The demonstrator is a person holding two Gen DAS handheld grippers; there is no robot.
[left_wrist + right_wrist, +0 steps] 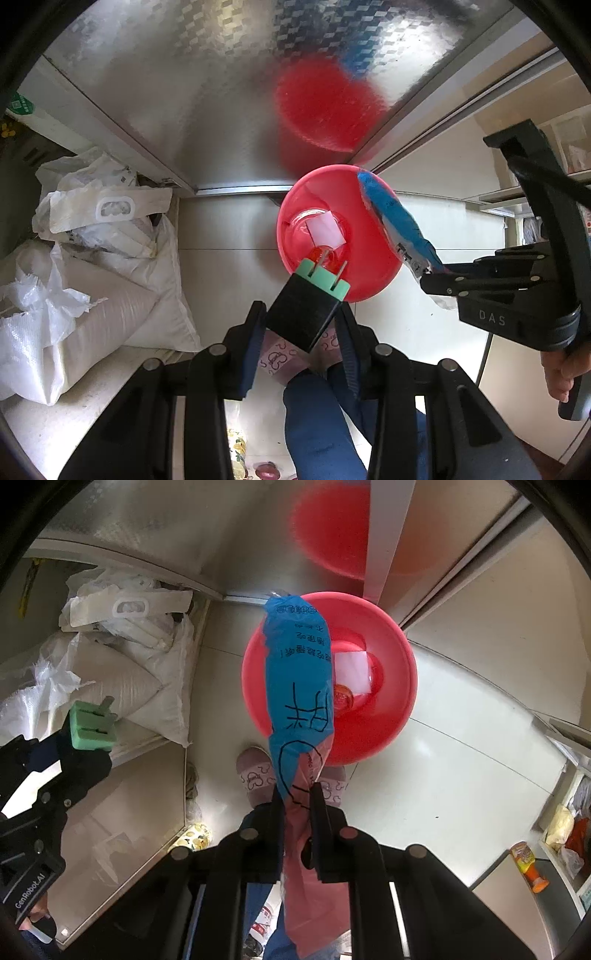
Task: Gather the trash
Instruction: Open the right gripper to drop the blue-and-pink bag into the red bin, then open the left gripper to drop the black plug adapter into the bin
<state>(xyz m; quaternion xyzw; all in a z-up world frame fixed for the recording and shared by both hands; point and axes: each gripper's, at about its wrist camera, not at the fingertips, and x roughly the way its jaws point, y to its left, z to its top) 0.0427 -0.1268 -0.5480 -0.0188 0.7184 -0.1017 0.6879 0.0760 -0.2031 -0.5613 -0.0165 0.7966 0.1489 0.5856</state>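
A red plastic basin stands on the pale floor and holds a white paper scrap and a small clear orange item. My left gripper is shut on a black block with a green end, held above the basin's near rim; it also shows in the right wrist view. My right gripper is shut on a blue and pink plastic wrapper that hangs over the basin; the wrapper also shows in the left wrist view.
White sacks and plastic bags lie piled at the left against a shiny metal cabinet. The person's slippered feet stand just before the basin. A shelf with packets and a bottle is at the far right.
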